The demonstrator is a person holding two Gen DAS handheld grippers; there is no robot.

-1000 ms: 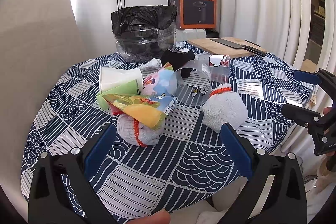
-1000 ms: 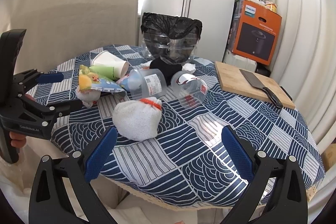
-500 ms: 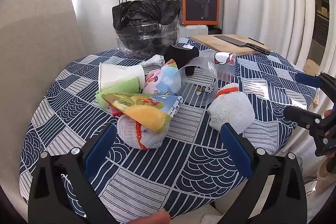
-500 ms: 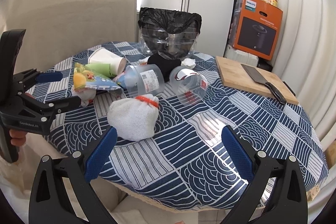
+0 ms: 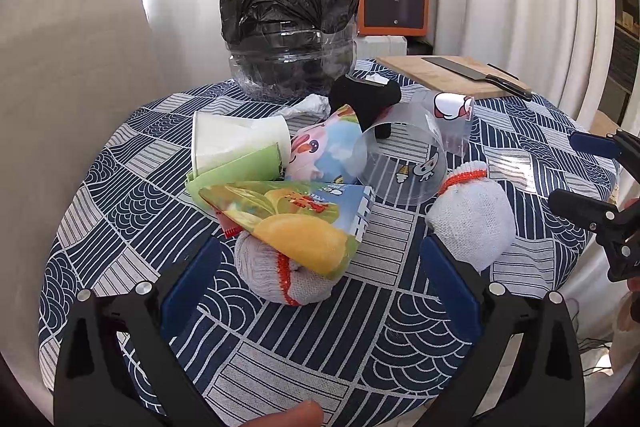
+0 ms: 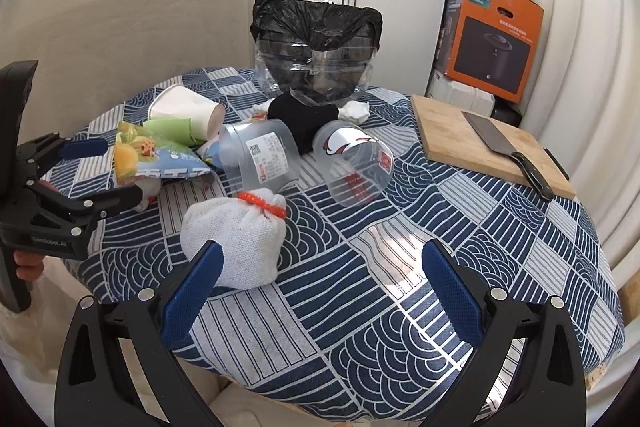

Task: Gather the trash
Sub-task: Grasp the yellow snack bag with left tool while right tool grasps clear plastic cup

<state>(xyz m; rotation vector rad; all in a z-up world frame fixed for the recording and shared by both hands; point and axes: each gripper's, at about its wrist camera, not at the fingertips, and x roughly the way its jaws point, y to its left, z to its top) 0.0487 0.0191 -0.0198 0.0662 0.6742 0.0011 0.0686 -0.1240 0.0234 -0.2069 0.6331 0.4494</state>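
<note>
Trash lies on a round table with a blue patterned cloth. A yellow snack bag rests on a balled grey glove. A second balled white glove lies to the right. Clear plastic cups, a white paper cup and a black sock lie behind. A clear bin with a black bag stands at the back. My left gripper is open around the grey glove. My right gripper is open, its left finger by the white glove.
A wooden cutting board with a cleaver lies at the table's right back. An orange box stands behind by white curtains. A beige wall is on the left.
Both grippers have moved forward and lower toward the trash pile. The objects look larger and nearer. Nothing has been grasped.
</note>
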